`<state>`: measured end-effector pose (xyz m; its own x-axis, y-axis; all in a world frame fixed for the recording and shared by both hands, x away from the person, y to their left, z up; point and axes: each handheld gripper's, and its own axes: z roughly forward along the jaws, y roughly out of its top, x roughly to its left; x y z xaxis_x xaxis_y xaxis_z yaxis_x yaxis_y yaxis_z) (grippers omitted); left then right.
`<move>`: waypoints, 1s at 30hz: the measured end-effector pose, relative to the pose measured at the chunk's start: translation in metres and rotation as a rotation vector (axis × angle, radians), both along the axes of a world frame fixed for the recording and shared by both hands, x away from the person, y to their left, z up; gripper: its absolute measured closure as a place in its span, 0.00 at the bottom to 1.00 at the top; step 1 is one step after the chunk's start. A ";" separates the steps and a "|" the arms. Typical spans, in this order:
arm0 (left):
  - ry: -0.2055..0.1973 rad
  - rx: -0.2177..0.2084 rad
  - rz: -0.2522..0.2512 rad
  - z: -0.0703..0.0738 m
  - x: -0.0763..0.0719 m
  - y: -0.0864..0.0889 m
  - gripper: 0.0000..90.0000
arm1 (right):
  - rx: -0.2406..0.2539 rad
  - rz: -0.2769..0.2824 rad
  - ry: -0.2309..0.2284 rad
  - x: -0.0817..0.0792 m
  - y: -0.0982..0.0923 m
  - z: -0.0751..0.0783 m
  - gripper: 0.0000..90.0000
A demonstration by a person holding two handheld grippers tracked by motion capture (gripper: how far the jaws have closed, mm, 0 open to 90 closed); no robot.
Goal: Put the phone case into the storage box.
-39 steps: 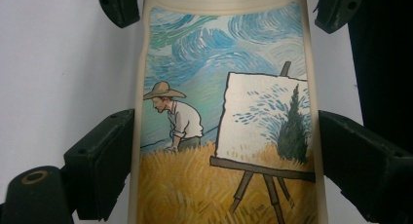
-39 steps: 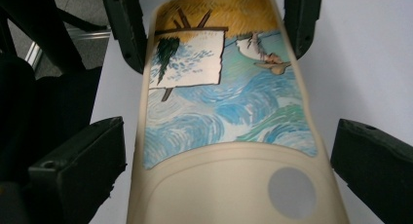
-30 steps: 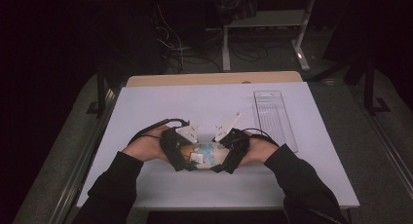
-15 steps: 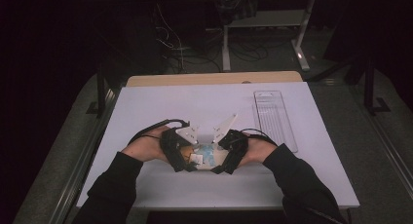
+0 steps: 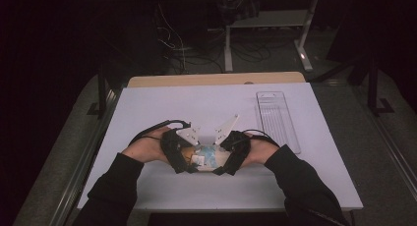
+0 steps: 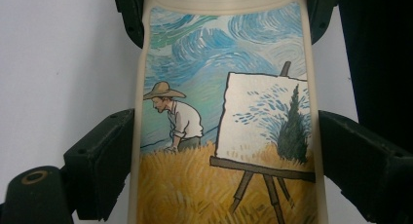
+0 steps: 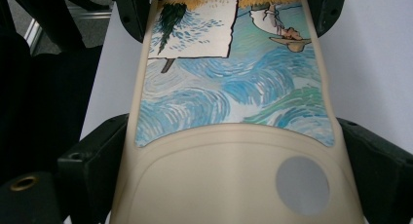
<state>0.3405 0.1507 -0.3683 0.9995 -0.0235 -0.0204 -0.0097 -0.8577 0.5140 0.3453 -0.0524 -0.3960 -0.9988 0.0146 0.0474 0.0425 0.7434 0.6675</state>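
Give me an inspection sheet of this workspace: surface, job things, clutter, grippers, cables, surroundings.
Surface: white table, wooden strip at its far edge.
Job's things: phone case with a painted field scene, held between both grippers.
Clutter: clear tray at the far right, apart from the hands.
Grippers: left gripper and right gripper each clamp the case's long edges, from opposite ends.
Cables: black cable loops from the left gripper.
Surroundings: dark floor, table legs and loose wires beyond.
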 end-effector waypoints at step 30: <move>-0.003 -0.083 0.107 0.008 0.006 0.018 0.00 | 0.027 -0.066 0.024 0.005 -0.006 0.003 0.10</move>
<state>0.3470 0.1686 -0.3607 0.9965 0.0813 -0.0202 0.0779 -0.8085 0.5833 0.3502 -0.0581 -0.3926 -0.9943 0.0787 0.0724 0.1070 0.7204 0.6853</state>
